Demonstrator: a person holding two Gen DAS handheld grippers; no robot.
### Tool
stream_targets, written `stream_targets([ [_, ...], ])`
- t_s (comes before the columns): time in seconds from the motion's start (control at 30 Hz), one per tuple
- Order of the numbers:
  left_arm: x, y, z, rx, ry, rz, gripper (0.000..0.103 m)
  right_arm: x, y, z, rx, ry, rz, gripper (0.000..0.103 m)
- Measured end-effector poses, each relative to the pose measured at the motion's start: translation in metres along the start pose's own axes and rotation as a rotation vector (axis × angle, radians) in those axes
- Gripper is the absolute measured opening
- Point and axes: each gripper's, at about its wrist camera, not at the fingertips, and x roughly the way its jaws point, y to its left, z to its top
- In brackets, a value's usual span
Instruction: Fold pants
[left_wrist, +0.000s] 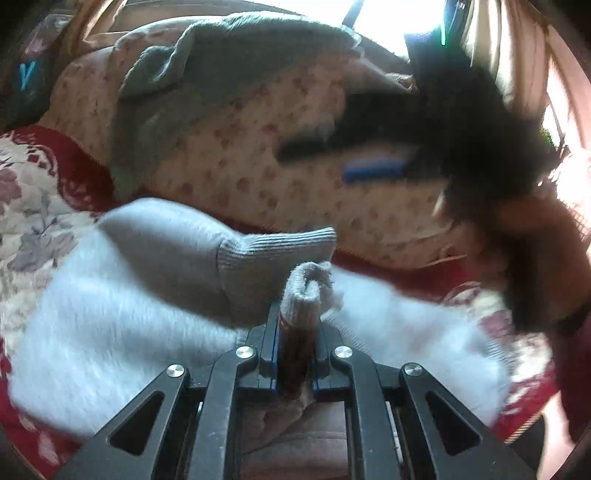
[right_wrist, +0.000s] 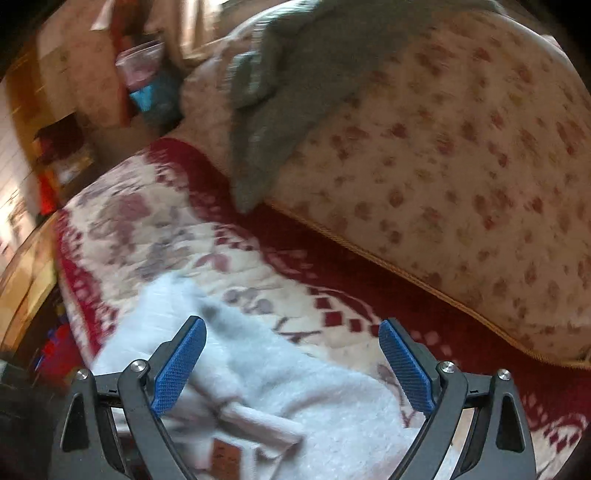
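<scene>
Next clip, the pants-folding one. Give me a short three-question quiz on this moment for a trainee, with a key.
1. True or false: the left gripper is shut on a cuff of the pants.
2. How do the right gripper's jaws stand? A shut on cloth; B wide apart, empty; C out of view.
3. What grey thing lies draped over the flowered cushion?

Key: 1 true. 2 B. 3 A grey garment, its kind unclear.

The left claw (left_wrist: 295, 295) sits at the bottom centre of its frame, jaws pinched tight on a fold of cloth. The right claw (right_wrist: 291, 363) spreads wide at the bottom of its frame, blue pads (right_wrist: 177, 373) gripping nothing.
</scene>
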Motion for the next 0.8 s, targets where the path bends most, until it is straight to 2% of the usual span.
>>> stream_targets([
  [0.1, 0.006, -0.006, -0.009, 0.026, -0.018, 0.053, 0.012, 0.017, 0.038, 0.000, -0.140, 0.038, 0.035, 0.097],
  [0.17, 0.007, -0.011, -0.012, 0.043, -0.034, 0.067, 0.019, 0.034, 0.059, -0.004, -0.238, 0.073, 0.023, 0.097],
  [0.23, 0.007, -0.016, -0.015, 0.071, -0.045, 0.088, 0.034, 0.061, 0.074, -0.009, -0.343, 0.129, -0.049, 0.097],
  [0.3, 0.004, -0.019, -0.021, 0.070, -0.038, 0.077, 0.046, 0.083, 0.076, -0.013, -0.408, 0.151, -0.162, 0.096],
  [0.37, -0.005, -0.021, -0.025, 0.084, -0.032, 0.065, 0.050, 0.095, 0.067, -0.015, -0.393, 0.165, -0.188, 0.096],
  [0.5, -0.037, -0.008, -0.025, 0.067, -0.044, 0.036, 0.065, 0.092, 0.034, -0.020, -0.267, 0.171, -0.096, 0.097],
  [0.53, -0.044, -0.004, -0.023, 0.069, -0.062, 0.060, 0.069, 0.089, 0.027, -0.023, -0.234, 0.170, -0.066, 0.097],
  [0.67, -0.055, 0.021, -0.011, 0.069, -0.116, 0.149, 0.073, 0.081, 0.013, -0.030, -0.128, 0.155, 0.026, 0.098],
  [0.8, -0.032, 0.037, -0.009, 0.033, -0.070, 0.176, 0.073, 0.080, 0.009, -0.032, -0.071, 0.128, 0.062, 0.098],
])
